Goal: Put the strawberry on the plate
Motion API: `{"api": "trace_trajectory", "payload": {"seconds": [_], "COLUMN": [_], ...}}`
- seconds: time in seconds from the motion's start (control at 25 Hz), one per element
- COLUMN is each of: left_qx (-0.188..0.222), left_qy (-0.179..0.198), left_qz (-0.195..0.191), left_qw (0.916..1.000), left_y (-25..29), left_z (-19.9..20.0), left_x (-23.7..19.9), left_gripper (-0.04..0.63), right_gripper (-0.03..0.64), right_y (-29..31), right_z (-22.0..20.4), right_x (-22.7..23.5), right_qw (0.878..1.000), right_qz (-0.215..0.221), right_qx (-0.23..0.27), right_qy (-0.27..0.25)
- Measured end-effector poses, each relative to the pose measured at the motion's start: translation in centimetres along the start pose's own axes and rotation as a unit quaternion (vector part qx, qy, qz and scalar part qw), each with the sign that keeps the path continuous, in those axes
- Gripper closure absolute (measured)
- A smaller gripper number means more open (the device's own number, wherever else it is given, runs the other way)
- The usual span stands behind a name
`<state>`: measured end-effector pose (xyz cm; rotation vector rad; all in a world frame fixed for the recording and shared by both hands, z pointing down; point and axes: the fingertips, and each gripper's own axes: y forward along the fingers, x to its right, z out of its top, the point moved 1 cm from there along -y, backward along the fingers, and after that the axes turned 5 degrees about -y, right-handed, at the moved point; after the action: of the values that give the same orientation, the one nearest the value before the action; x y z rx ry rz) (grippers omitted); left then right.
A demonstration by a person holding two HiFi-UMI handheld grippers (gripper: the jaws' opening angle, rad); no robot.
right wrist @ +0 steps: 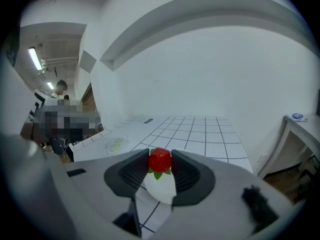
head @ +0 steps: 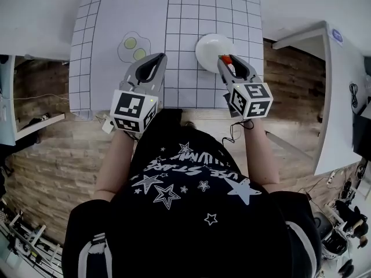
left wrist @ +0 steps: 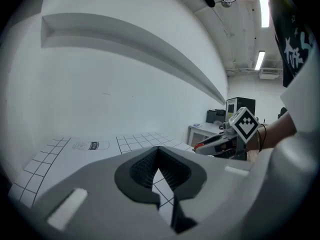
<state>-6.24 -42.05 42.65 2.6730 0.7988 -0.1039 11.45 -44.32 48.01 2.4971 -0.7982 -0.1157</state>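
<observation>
Red shows between the grey ribbed pads: the right gripper (right wrist: pixel 160 153) pinches the strawberry (right wrist: pixel 160 160) at its jaw tips, with the green leaves hanging under the fruit. In the right gripper view the white plate (right wrist: pixel 161 188) shows through the gap below the berry. From the head view the fruit sits over the plate's near right rim, and I cannot tell whether it touches the plate. The plate rests on the white gridded sheet (head: pixel 185 88) that covers the table (head: pixel 46 16), toward the sheet's right edge and about halfway between its near and far edges.

The left gripper (left wrist: pixel 159 151) has its jaws pressed together at the tips with nothing between them. It hovers over the sheet near the near edge, just beside a printed fried-egg drawing (head: pixel 134 46) and well apart from the plate.
</observation>
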Motion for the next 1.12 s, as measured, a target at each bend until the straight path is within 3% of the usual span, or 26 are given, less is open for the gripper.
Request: {"api": "trace_trajectory", "payload": {"seconds": [0.72, 1.12], "left_qx": [-0.05, -0.06], "left_qy": [-0.007, -0.009], "left_qz": [-0.032, -0.046], "left_qw": [0.9982, 0.9971], "left_y": [5.0, 5.7], "left_z": [-2.2, -2.4], "left_x": [-4.3, -4.1], "left_gripper": [0.586, 0.586], "right_gripper": [0.471, 0.469], "right_y": [6.8, 8.0], "right_z": [-4.3, -5.2], "right_x": [2.1, 2.4], "right_qw": [0.993, 0.99], "right_qz": [-0.05, -0.046], "right_qx": [-0.103, -0.128], "right_qy": [-0.007, -0.021]}}
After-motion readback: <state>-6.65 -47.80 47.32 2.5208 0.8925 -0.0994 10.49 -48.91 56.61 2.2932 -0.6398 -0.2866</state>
